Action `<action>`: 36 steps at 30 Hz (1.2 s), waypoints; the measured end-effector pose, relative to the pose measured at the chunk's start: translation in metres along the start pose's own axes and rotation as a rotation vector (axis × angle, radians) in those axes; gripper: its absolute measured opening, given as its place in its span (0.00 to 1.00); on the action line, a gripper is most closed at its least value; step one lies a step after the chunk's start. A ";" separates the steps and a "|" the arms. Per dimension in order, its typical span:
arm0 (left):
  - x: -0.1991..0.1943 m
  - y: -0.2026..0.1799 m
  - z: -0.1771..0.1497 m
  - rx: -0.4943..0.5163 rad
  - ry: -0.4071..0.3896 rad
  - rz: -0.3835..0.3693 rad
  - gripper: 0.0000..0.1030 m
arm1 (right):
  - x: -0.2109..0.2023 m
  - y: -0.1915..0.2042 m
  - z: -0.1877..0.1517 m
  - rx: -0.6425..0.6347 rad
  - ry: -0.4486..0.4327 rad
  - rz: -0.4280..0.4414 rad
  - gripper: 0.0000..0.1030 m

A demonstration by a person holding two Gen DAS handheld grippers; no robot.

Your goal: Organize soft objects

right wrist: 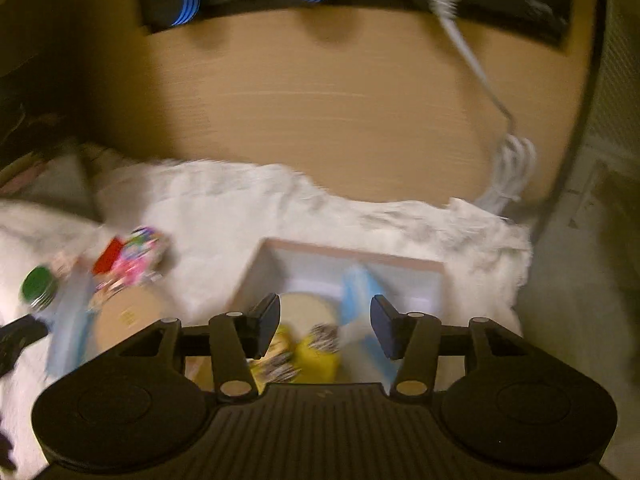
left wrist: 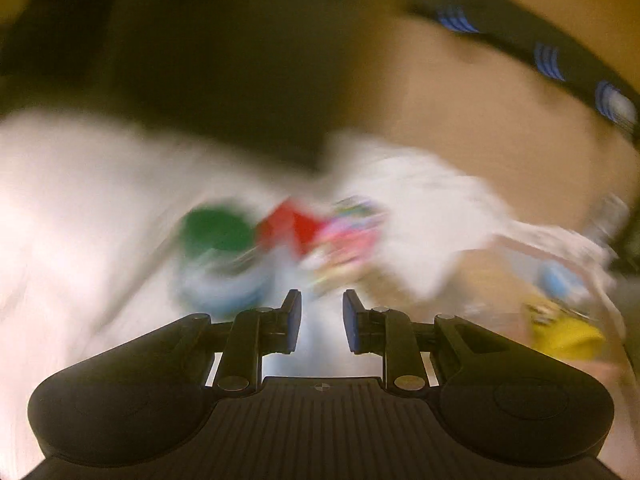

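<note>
Above white box (right wrist: 352, 256): right tongs (right wrist: 324, 326) apart, empty; left tongs (left wrist: 321, 322) apart, empty.

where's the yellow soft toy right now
In the right wrist view the yellow soft toy lies inside the pale box, below the right gripper, next to a light blue item. The box sits on white fluffy cloth.

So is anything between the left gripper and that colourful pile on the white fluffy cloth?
Nothing visible. The left gripper has empty, parted jaws, and only bare white cloth lies between it and the colourful pile. The frame is motion-blurred, so small obstacles could be missed.
</note>
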State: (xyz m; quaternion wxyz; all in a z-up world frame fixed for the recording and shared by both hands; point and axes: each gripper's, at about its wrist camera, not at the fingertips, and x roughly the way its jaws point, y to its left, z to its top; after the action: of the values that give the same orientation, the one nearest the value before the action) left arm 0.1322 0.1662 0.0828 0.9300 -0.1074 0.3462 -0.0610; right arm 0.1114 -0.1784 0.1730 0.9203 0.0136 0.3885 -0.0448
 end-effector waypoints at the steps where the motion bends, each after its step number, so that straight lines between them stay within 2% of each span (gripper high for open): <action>1: 0.005 0.012 -0.001 -0.042 0.019 0.009 0.24 | -0.003 0.009 -0.005 -0.011 -0.003 0.013 0.49; 4: 0.017 0.033 0.002 -0.114 0.059 0.011 0.24 | -0.009 0.038 -0.021 -0.024 0.008 0.065 0.50; 9: 0.034 0.041 0.007 -0.153 0.077 -0.024 0.24 | -0.011 0.083 -0.048 -0.100 0.022 0.113 0.51; 11: 0.039 0.041 0.007 -0.150 0.098 -0.076 0.24 | -0.009 0.100 -0.057 -0.152 0.022 0.116 0.51; 14: 0.042 0.043 0.006 -0.149 0.146 -0.180 0.24 | -0.005 0.121 -0.065 -0.195 0.034 0.168 0.52; 17: 0.034 0.048 0.004 -0.117 0.144 -0.217 0.24 | 0.003 0.144 -0.064 -0.221 0.034 0.224 0.56; 22: 0.009 0.078 0.009 -0.075 0.103 -0.160 0.24 | 0.028 0.188 -0.055 -0.225 0.051 0.293 0.57; 28: -0.003 0.130 0.015 -0.152 0.074 -0.054 0.24 | 0.066 0.244 -0.051 -0.226 0.112 0.361 0.58; 30: -0.004 0.140 0.014 -0.171 0.081 -0.045 0.24 | 0.080 0.256 -0.053 -0.240 0.127 0.354 0.58; 33: -0.003 0.146 0.010 -0.176 0.100 -0.062 0.24 | 0.101 0.269 -0.060 -0.273 0.140 0.297 0.58; 35: -0.001 0.147 0.006 -0.173 0.115 -0.077 0.24 | 0.111 0.268 -0.062 -0.252 0.162 0.285 0.55; 36: 0.000 0.146 0.005 -0.173 0.122 -0.083 0.24 | 0.113 0.265 -0.064 -0.232 0.173 0.286 0.43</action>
State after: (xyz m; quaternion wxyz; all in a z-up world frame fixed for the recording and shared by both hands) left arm 0.1414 0.3087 0.0507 0.8911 -0.1975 0.4014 -0.0757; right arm 0.1691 0.0815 0.0451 0.8759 -0.0340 0.4627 0.1327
